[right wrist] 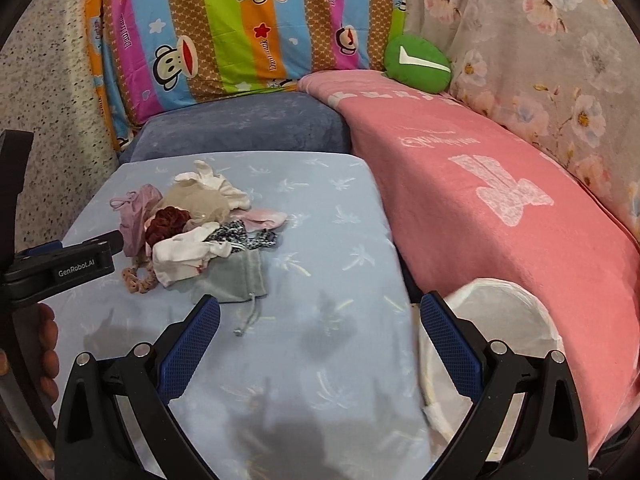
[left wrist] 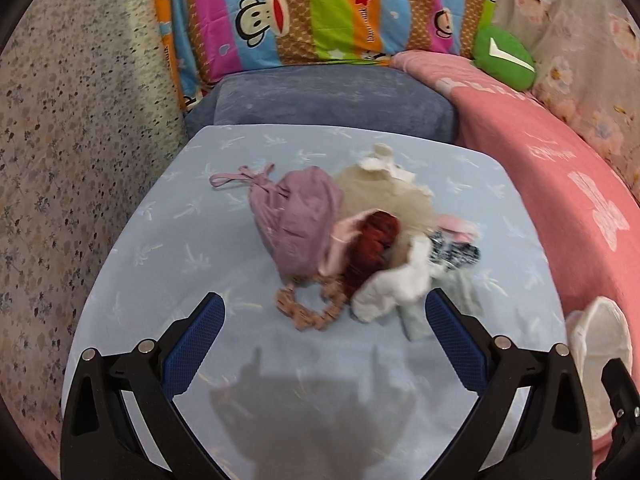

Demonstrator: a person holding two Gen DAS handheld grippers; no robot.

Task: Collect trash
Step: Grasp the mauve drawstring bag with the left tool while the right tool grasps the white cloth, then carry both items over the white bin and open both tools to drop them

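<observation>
Hovering over pile (left wrist: 352, 248) — left tongs (left wrist: 325, 312) agape; right tongs (right wrist: 320, 314) agape, empty.

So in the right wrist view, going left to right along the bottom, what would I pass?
A hand → the other gripper → light blue cushion → white mesh basket → pink blanket.

right claw (right wrist: 320, 320) agape, cloth heap (right wrist: 196, 232), white basket (right wrist: 500, 320)
</observation>
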